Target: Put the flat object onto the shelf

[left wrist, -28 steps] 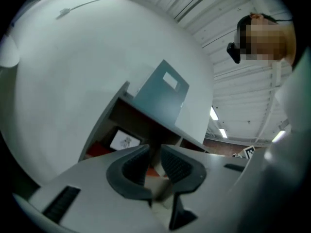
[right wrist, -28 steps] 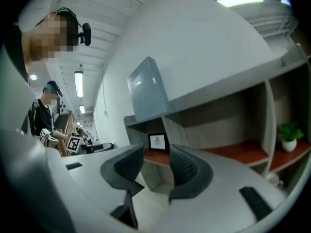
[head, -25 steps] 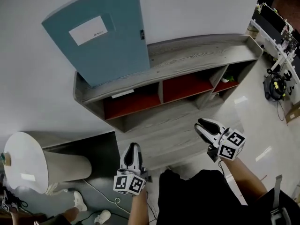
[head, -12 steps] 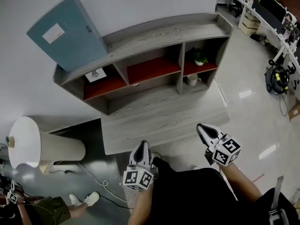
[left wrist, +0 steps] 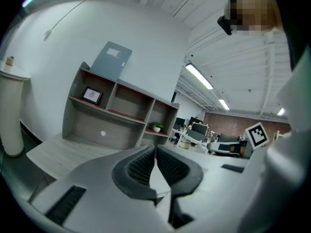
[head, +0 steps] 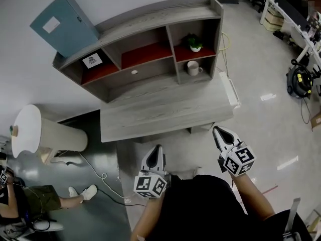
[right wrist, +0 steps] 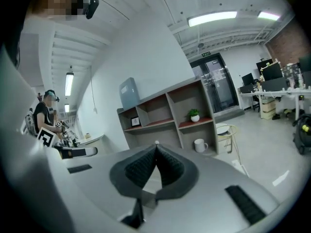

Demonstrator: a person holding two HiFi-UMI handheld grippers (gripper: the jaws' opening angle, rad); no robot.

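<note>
Left gripper (head: 158,147) and right gripper (head: 217,129) both closed, empty, framed picture (head: 92,61) on shelf (head: 150,15), print unreadable

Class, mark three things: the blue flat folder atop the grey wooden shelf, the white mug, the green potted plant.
blue flat folder (head: 66,29): head view, front cover.
white mug (head: 191,68): head view, body.
green potted plant (head: 192,40): head view, leaves.
</note>
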